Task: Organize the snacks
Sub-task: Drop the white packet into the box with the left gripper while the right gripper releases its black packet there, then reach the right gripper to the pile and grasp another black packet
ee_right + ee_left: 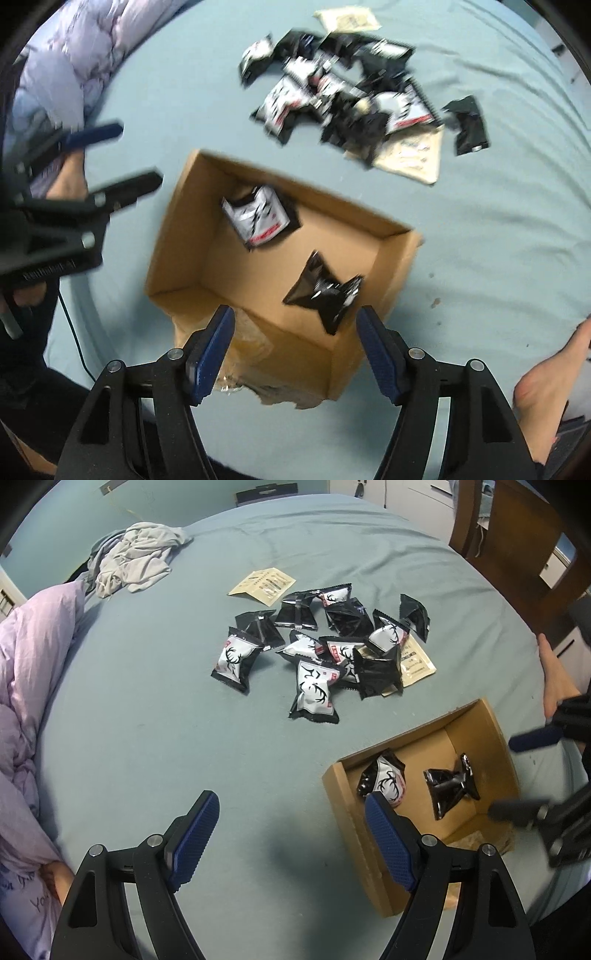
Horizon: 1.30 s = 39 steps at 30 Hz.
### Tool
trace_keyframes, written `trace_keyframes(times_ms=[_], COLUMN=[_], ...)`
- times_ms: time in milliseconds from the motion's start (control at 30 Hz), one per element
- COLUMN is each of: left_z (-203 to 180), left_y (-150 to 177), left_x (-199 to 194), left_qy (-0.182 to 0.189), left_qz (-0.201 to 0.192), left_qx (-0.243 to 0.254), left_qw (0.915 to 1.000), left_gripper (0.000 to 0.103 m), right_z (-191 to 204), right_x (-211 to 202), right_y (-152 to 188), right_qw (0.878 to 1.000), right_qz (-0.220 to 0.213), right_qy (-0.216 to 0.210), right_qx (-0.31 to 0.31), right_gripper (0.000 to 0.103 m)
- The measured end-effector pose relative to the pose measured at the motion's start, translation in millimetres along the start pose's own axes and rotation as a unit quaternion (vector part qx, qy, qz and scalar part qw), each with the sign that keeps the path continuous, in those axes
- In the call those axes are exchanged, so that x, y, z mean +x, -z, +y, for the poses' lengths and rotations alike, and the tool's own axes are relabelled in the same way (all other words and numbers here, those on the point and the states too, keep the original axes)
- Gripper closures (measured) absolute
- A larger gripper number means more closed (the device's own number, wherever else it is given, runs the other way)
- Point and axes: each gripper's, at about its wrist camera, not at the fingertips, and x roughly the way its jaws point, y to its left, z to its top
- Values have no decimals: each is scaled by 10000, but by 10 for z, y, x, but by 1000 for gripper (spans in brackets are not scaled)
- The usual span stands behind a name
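Note:
A pile of black-and-white snack packets (325,646) lies on the blue-grey bed sheet; it also shows blurred in the right wrist view (343,92). An open cardboard box (495,734) sits near me and holds two packets: a white-faced one (386,781) (256,219) and a black one (452,788) (327,291). My left gripper (291,830) is open and empty over the sheet, left of the box. My right gripper (295,345) is open and empty above the box's near wall (303,354), and shows in the left wrist view (517,771).
Beige flat sachets (264,585) (413,155) lie beside the pile. A lilac duvet (26,686) lies along the left, crumpled grey clothes (136,557) at the back. A wooden chair (524,542) stands at the bed's far right. A bare foot (550,380) rests by the box.

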Motion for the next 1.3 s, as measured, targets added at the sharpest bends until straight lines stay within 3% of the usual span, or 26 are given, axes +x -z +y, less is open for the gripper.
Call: trace_keyframes(times_ms=[133, 300, 400, 667, 900, 1067, 1300], left_z=[-4, -22, -40, -67, -43, -16, -53], left_y=[-3, -5, -6, -28, -83, -132, -181], left_x=[-9, -10, 8, 54, 105, 136, 191], left_qy=[-8, -18, -19, -10, -91, -90, -109], left_qz=[-6, -2, 18, 76, 105, 111, 143], left_qx=[-9, 19, 41, 37, -67, -155, -179], left_qw=[10000, 10000, 10000, 10000, 9999, 9998, 9997], left_gripper=[21, 21, 21, 21, 21, 21, 21], right_z=[-98, -76, -66, -246, -565, -630, -665], right_x=[-289, -483, -563, -532, -427, -343, -81], right_y=[12, 31, 47, 3, -152, -246, -417], right_qw=[9924, 9765, 9705, 9743, 9691, 9685, 9784], right_qz=[-1012, -1528, -1713, -1647, -1607, -1580, -1303], right_qy=[707, 1499, 1688, 1430, 1526, 1633, 1426], right_qx=[-6, -245, -184, 560, 1080, 1021, 741], right_gripper=[35, 35, 35, 35, 35, 35, 35])
